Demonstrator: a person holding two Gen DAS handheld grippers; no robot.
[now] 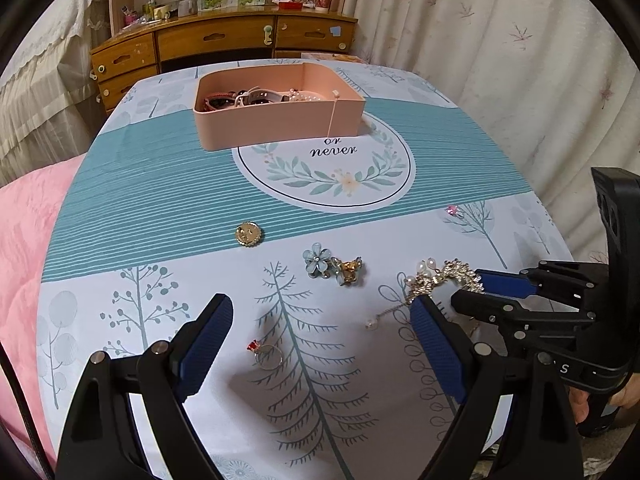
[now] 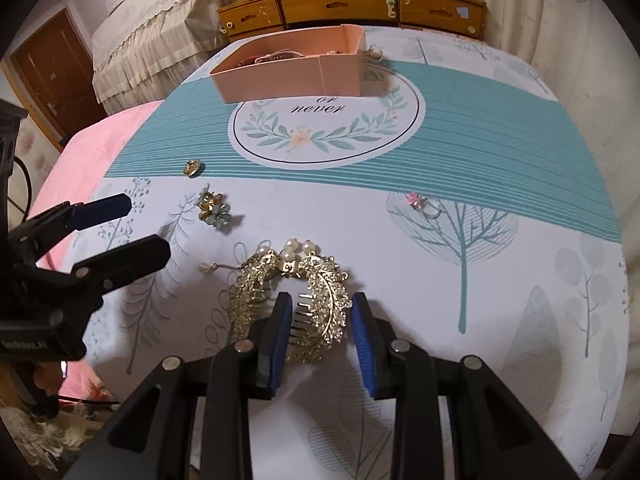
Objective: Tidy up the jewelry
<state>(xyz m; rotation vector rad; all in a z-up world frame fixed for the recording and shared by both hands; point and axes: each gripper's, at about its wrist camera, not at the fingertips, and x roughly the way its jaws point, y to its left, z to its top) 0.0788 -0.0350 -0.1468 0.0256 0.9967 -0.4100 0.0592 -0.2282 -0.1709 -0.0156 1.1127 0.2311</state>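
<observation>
Mostly shiny metal on matt cloth, from what I can see.

The hair comb (image 2: pixel 320 312) looks like gold-toned metal, its surface rough with tiny sparkling stones, with glossy pearl beads at the top. I read the tablecloth (image 2: pixel 500 280) as smooth, matt printed fabric. The pink box (image 1: pixel 276 124) seems matt plastic or card; I can't tell which. My right gripper (image 2: pixel 320 320) has ribbed blue pads (image 2: pixel 366 344) on matt black plastic. The dresser (image 1: pixel 224 38) behind is varnished wood.

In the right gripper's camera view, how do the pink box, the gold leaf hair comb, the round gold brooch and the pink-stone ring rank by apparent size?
1. Pink box, though farthest away.
2. Gold leaf hair comb, nearest the camera, so enlarged.
3. Round gold brooch and pink-stone ring: look alike, too close to rank.
</observation>
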